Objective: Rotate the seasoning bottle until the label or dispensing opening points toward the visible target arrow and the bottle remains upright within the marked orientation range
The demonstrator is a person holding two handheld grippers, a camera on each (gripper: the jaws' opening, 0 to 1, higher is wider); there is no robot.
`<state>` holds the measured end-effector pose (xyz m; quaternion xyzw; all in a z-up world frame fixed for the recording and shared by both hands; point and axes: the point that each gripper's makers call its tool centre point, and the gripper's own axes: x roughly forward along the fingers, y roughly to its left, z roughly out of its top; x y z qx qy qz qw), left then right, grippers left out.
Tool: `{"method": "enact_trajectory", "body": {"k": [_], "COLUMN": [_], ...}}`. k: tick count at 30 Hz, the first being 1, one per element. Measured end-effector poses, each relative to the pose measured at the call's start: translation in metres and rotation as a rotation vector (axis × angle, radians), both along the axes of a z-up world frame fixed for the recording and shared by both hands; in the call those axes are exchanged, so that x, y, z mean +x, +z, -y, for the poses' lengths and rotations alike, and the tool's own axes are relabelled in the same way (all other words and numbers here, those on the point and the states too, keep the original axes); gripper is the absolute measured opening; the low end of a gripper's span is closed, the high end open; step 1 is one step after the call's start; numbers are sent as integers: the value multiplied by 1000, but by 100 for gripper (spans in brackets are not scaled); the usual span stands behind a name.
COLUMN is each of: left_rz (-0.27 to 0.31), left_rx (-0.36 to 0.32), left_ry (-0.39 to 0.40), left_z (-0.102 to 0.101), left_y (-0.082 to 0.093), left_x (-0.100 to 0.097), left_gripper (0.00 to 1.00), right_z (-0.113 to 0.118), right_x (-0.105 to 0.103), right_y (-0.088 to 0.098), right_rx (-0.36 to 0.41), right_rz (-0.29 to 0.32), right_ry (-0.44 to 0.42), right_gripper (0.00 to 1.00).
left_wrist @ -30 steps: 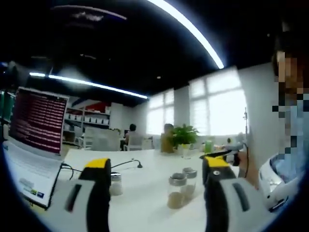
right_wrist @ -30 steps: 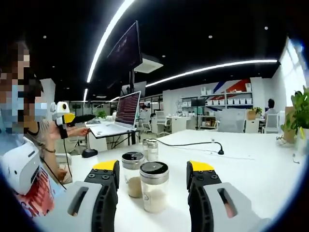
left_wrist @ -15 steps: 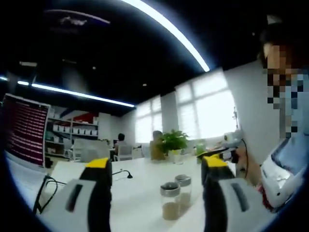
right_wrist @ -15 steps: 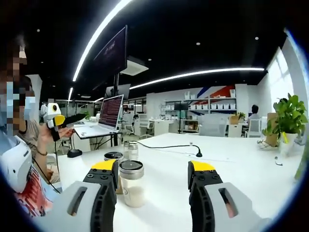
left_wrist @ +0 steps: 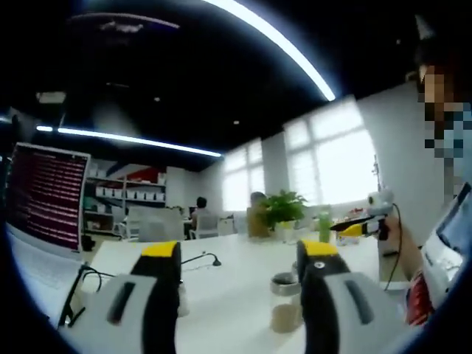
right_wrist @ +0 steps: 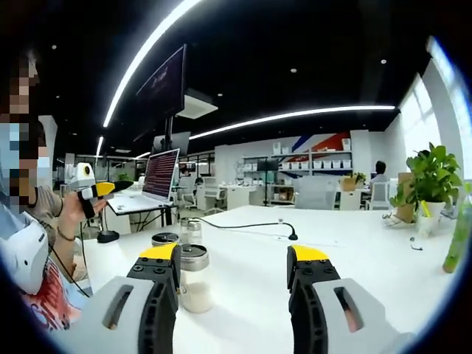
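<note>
On the white table (right_wrist: pixel 346 243) stand several small glass seasoning bottles with metal lids. In the right gripper view a bottle of white grains (right_wrist: pixel 195 282) stands ahead of my right gripper (right_wrist: pixel 234 252), close to its left jaw. Two more bottles (right_wrist: pixel 189 229) stand behind it. The right gripper is open and holds nothing. In the left gripper view a bottle of brown grains (left_wrist: pixel 284 304) stands ahead, beside the right jaw of my left gripper (left_wrist: pixel 238 251), which is also open with nothing in it. Another bottle (left_wrist: pixel 181 299) peeks out by its left jaw.
An open laptop (right_wrist: pixel 158 178) and a hanging monitor (right_wrist: pixel 161 87) are at the table's far left. A black cable with a small microphone (right_wrist: pixel 252 225) crosses the tabletop. Potted plants (right_wrist: pixel 427 181) stand at the far right edge. The person's hand (right_wrist: pixel 74 214) holds the left gripper.
In the right gripper view the bottles have slid left and look smaller as the camera drew back. The left gripper view swung, so the brown bottle now sits by its right jaw.
</note>
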<state>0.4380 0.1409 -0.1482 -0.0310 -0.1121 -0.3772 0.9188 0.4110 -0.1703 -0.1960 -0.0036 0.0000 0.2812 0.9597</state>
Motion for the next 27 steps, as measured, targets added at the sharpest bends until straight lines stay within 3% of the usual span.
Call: {"method": "enact_trajectory", "body": {"k": [3,8,13,16,24,27], "left_rz": [-31,-47,1,1,-42,-57], "left_rx": [-22,-34,-9,-2,20,42], "left_ry": [0,-8,3,-12,-20,24], "left_z": [-1,1,6,12,20,16], "left_y": [1,0,3,3,-12,-24], "left_x": [15,34,43,48,78,96], "left_gripper": [75,75,79,79,77,73], "right_z": [5,11,13,12,10,9], "right_x": [-2,-2,-1,-2,-3,-3], "right_y": [-1,2,1,0,1,0], "right_rx": [1,10,13,13,7,12], "right_rz": [-3,4,0,-6,-1,-5], "right_ry": [-18,-34,-39,-37,-30,-25], "right_gripper": [60,60,60,60,60,60]}}
